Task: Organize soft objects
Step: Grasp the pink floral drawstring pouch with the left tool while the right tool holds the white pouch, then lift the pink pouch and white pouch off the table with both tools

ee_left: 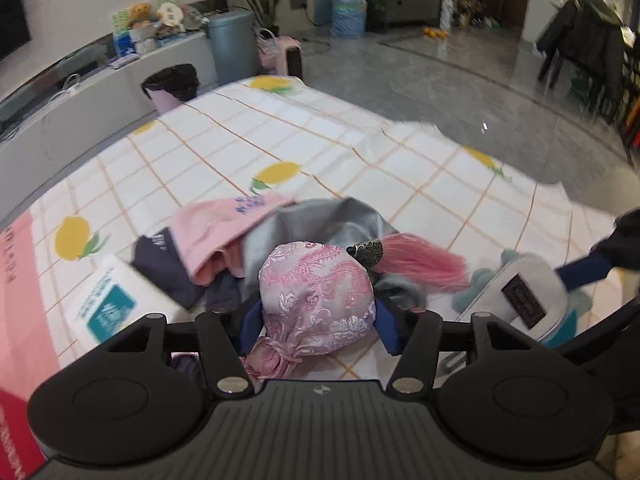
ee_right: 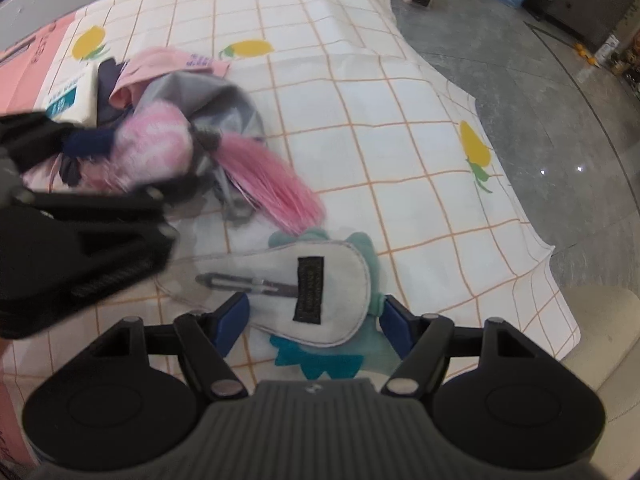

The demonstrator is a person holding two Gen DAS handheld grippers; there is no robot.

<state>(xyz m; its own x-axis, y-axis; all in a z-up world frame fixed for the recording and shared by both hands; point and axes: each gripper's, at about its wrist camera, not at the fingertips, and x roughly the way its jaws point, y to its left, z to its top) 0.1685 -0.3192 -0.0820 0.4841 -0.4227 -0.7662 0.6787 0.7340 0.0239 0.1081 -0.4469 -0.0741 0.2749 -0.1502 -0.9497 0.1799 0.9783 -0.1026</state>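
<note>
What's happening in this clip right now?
A person with a gripper in each hand is sorting soft things on a lemon-print tablecloth. The left gripper is closed on a pink brocade pouch with a pink tassel, next to a pile of pink, grey and navy clothes. The right gripper straddles a grey felt case lying on a teal plush item; whether it is gripping is unclear.

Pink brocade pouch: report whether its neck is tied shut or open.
Tied shut: the pink brocade pouch is cinched at the neck by a knotted pink cord.

Soft daylight, fisheye warp, motion blur
</note>
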